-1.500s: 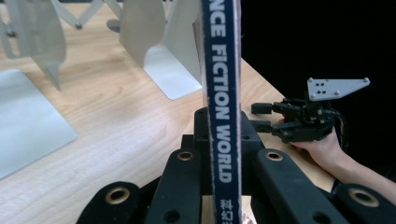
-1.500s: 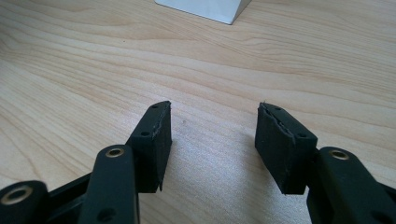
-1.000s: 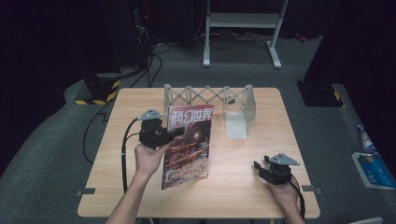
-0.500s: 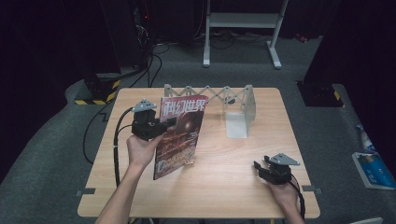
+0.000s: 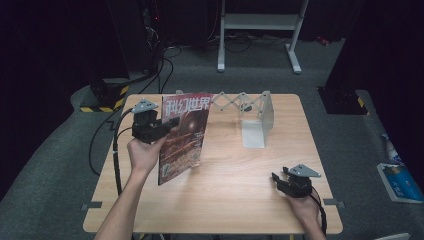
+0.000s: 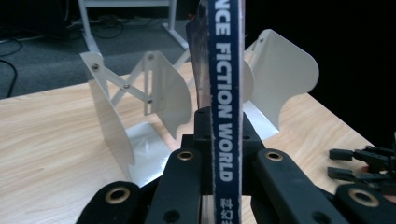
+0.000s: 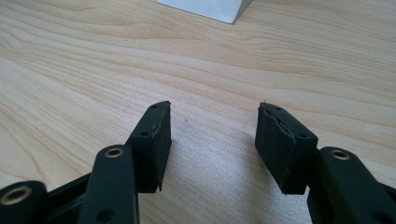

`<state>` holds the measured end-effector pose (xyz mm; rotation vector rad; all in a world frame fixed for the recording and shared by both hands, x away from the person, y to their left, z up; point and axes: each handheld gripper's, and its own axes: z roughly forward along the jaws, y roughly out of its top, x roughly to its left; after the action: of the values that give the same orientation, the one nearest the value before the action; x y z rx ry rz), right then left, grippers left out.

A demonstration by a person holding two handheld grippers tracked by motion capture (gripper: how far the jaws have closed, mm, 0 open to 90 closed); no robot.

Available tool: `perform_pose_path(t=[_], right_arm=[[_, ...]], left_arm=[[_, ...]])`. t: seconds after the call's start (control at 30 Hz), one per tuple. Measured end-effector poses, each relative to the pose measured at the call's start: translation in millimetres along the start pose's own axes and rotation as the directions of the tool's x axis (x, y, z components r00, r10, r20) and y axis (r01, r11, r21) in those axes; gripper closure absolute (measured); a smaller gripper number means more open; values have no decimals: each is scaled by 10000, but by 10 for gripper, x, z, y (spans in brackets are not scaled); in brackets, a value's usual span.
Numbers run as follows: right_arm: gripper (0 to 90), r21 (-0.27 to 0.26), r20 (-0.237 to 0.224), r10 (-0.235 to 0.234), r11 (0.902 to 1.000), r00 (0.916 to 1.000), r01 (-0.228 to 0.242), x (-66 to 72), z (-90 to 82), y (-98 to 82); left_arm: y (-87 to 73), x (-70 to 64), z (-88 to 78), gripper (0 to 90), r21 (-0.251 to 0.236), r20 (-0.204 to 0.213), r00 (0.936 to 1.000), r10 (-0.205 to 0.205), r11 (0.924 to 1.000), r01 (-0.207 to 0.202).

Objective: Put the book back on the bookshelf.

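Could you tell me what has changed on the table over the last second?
The left gripper, still shut on the magazine at its spine, has lifted it more upright and carried it toward the white expanding file rack at the far edge. The right gripper stayed open near the table's right front corner, and the rack has not moved.

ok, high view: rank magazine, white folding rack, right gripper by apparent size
1. magazine, though raised toward the camera
2. white folding rack, close to it
3. right gripper, clearly smallest
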<state>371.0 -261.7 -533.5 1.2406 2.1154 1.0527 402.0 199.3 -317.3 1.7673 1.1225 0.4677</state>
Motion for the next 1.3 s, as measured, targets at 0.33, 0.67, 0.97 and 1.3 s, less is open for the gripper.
perform_pose_path(t=[0.33,0.67,0.97,1.3], right_arm=[[457,-6,-8,-17,10000,10000,17,-1,1,0],[456,-29,-2,-61,10000,10000,61,-4,2,0],[456,-31,-5,-66,10000,10000,66,-4,2,0],[456,-18,0,-40,10000,10000,40,-2,1,0]], left_arm=[[100,61,16,842,-132,-449,9990,59,9999,-65],[205,110,151,842,-236,-952,9953,151,9996,-174],[288,130,296,841,-108,-1255,9911,451,9988,-468],[321,186,460,841,-225,-1337,9906,303,9992,-336]])
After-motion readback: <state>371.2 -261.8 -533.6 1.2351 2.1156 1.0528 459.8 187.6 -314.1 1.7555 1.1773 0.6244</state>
